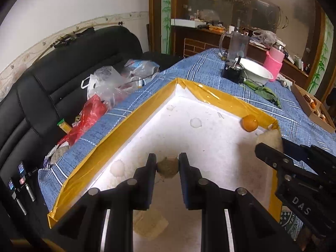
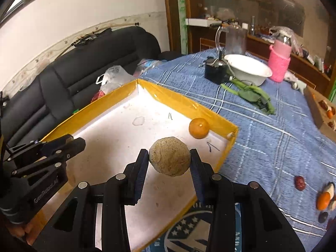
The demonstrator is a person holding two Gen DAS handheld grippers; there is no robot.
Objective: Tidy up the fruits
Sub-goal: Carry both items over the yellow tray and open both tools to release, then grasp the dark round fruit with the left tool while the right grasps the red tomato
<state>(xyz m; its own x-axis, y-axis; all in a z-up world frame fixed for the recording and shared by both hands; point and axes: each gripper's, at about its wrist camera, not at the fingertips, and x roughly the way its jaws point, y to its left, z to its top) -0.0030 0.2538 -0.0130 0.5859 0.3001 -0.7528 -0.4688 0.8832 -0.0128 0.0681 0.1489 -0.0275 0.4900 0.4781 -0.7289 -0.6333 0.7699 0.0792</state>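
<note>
Now, going from the left, my left hand-held gripper (image 1: 167,166) grips a small brownish fruit (image 1: 167,167) low inside the white tray (image 1: 212,147) with yellow walls. My right hand-held gripper (image 2: 169,157) is closed on a bigger rough tan fruit (image 2: 169,156) above the tray. An orange (image 2: 198,128) lies near the tray's right wall, on the blue counter (image 2: 262,130).

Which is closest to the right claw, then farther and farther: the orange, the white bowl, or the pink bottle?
Seen from the right wrist view, measured from the right claw:
1. Orange, inside the tray by its right wall.
2. White bowl, farther back on the blue cloth.
3. Pink bottle, just beyond the bowl, to its right.
</note>
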